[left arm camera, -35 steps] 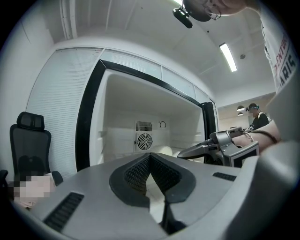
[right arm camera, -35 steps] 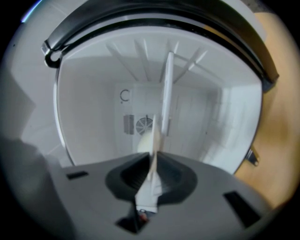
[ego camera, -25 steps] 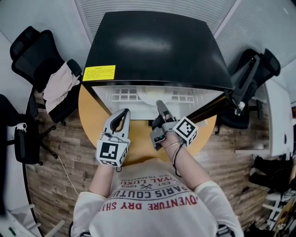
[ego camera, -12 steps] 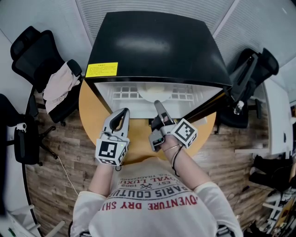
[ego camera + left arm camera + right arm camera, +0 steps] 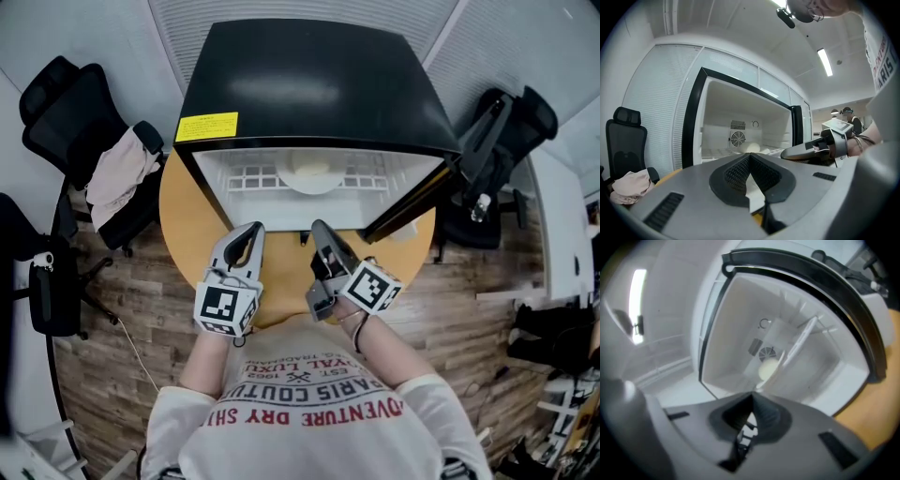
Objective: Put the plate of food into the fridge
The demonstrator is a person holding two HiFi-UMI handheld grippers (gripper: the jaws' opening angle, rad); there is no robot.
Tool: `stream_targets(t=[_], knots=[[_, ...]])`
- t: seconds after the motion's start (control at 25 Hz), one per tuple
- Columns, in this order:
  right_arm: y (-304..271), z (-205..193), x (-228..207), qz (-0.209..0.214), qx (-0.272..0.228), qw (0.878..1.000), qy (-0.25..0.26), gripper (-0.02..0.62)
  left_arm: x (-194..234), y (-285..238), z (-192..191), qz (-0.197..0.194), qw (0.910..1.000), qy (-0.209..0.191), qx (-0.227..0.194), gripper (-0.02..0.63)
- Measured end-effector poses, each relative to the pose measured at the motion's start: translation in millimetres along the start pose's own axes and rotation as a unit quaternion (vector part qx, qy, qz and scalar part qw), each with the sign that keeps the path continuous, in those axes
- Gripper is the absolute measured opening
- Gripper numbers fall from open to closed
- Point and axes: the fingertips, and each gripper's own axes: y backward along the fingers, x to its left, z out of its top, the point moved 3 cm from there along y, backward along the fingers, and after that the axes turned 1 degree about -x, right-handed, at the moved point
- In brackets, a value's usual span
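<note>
Withdrawn towards the body since a second ago, the grey right tool is closing its jaws together on nothing, its delivery apparently done. Just beside it the grey left tool hovers closed and empty over the round wooden worktop. Well beyond both, the pale round plate of food rests on the wire shelf inside the open black fridge

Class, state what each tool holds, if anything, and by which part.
Nothing is held: the left tool and right tool are both shut and empty; the plate of food sits inside the fridge.
</note>
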Motion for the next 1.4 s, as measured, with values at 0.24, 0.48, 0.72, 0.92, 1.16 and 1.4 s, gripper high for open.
stream_targets(t=[0.24, 0.48, 0.72, 0.92, 1.16, 1.4], knots=[[17, -6, 6, -0.020, 0.015, 0.976, 0.214, 0.028, -8, 10, -2, -0.012, 0.9999, -0.006, 0.007, 0.034], [26, -2, 18, -0.032, 0.013, 0.921, 0.388, 0.028, -10, 13, -2, -0.014, 0.9998, -0.012, 0.010, 0.034], [29, 4, 31, -0.030, 0.007, 0.889, 0.457, 0.028, -15, 13, 3, -0.015, 0.9995, -0.026, -0.003, 0.034], [32, 10, 34, -0.027, 0.005, 0.893, 0.450, 0.028, -22, 14, 10, -0.017, 0.9991, -0.035, -0.014, 0.034], [31, 11, 34, -0.024, 0.009, 0.890, 0.456, 0.028, -22, 15, 13, -0.008, 0.9990, -0.043, -0.013, 0.034], [29, 11, 31, -0.026, 0.013, 0.889, 0.456, 0.028, -22, 14, 16, -0.002, 0.9996, -0.022, -0.017, 0.034]])
